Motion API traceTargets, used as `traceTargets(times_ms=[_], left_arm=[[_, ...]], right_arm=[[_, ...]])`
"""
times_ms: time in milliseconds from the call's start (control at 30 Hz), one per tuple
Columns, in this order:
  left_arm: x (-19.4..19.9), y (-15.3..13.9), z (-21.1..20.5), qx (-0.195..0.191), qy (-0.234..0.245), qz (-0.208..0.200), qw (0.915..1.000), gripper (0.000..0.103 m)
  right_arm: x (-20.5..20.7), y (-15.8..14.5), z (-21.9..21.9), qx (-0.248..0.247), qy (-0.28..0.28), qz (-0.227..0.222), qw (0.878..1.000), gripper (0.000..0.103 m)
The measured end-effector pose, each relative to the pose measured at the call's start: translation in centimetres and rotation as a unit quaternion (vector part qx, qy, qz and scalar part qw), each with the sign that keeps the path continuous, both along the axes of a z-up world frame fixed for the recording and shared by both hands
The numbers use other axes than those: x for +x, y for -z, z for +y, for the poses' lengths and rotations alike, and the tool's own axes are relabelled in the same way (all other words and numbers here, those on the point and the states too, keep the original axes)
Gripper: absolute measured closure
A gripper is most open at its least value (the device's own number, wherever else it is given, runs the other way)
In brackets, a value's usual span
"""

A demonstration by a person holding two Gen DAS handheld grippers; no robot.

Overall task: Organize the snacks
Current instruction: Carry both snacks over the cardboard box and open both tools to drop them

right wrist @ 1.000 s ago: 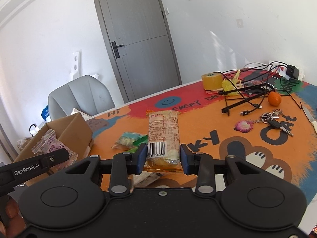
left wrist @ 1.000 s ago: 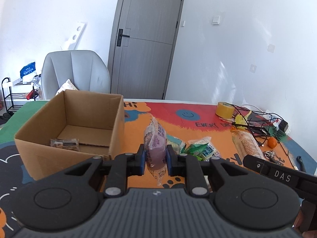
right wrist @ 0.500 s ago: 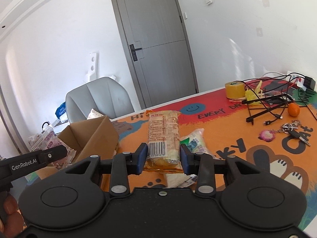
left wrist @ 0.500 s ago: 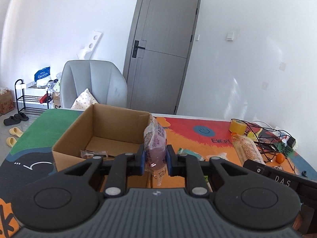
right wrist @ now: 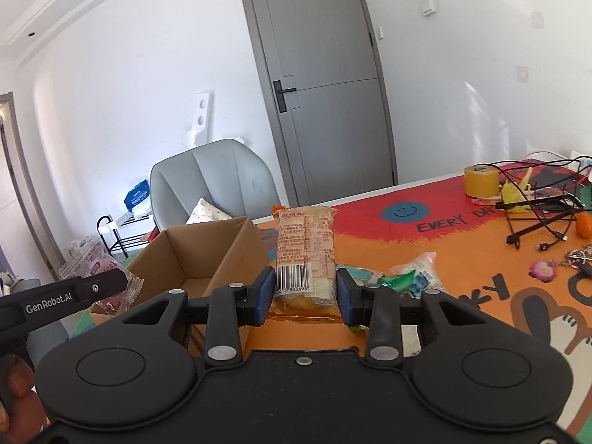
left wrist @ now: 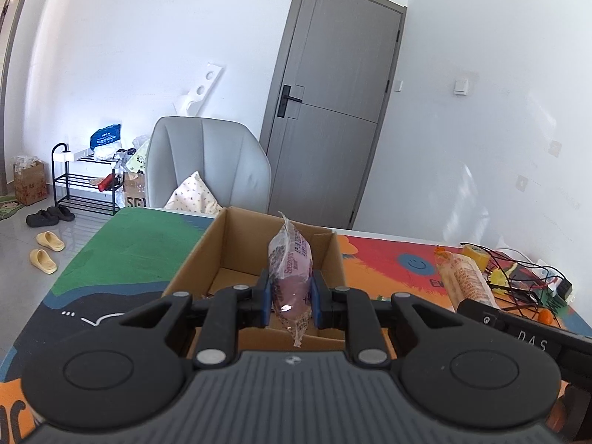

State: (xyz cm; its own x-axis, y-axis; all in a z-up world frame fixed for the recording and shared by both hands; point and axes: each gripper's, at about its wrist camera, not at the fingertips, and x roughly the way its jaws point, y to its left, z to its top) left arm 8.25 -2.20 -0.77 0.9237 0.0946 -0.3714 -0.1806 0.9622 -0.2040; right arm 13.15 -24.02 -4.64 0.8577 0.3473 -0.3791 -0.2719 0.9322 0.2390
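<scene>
Two grippers, one snack each. Left gripper (left wrist: 289,298) is clamped narrow on a pink-purple snack pack (left wrist: 290,277), held upright at frame centre, in front of the open mouth of the one cardboard box (left wrist: 192,262). Right gripper (right wrist: 305,296) is closed on an orange snack pack (right wrist: 306,255) with a barcode on its lower end, pack standing up at centre frame, the box (right wrist: 244,248) just left of it.

Loose snacks on the table mat (right wrist: 462,259): one clear pack with green contents (right wrist: 418,277) right of the right gripper's fingers, and one teal wrapper (right wrist: 357,273) just behind the right finger (partly hidden, so count may be off).

Box interior is mostly blocked by the grippers; contents cannot be told.

Other counts: one tape roll (right wrist: 481,181) upper right, one orange fruit (right wrist: 584,225) at the right edge, one tangle of black cables (right wrist: 536,207), one keychain charm (right wrist: 542,270), one grey chair (left wrist: 207,162) behind the table, one grey door (left wrist: 333,111). Two yellow slippers (left wrist: 44,251) on the floor at left of the left wrist view, by a black rack (left wrist: 81,177).
</scene>
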Motion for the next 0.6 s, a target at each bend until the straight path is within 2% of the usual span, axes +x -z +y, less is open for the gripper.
traceTargets(times_ms=[600], left_arm=[[3.0, 0.5, 4.5, -0.011, -0.030, 0.015, 0.9994, 0.084]], right_arm=[[2.8, -0.6, 5.5, -0.009, -0.039, 0.001, 0.999, 0.067]])
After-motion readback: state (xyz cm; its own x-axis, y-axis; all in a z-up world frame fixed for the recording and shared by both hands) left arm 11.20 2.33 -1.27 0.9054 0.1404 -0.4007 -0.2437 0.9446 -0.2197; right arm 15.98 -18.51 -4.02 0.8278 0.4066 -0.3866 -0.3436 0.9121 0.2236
